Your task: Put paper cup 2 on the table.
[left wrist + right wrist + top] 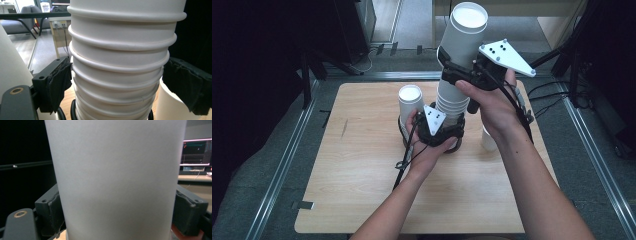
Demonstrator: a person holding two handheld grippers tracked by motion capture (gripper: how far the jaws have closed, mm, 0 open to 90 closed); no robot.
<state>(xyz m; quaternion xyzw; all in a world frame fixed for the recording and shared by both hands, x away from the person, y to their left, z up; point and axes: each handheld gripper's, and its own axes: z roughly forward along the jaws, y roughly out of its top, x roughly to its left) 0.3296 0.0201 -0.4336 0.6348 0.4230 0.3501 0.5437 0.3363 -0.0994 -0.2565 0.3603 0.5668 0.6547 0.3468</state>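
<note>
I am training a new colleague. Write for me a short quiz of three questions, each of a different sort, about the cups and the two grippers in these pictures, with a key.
1. True or false: the right gripper grips the top cup of the stack.
2. What does the left gripper hold? A) a loose cup B) the lower rims of the cup stack C) nothing
3. Fill in: a single cup stands on the ____ table, just left of the stack.

Key: 1 true; 2 B; 3 wooden.
</note>
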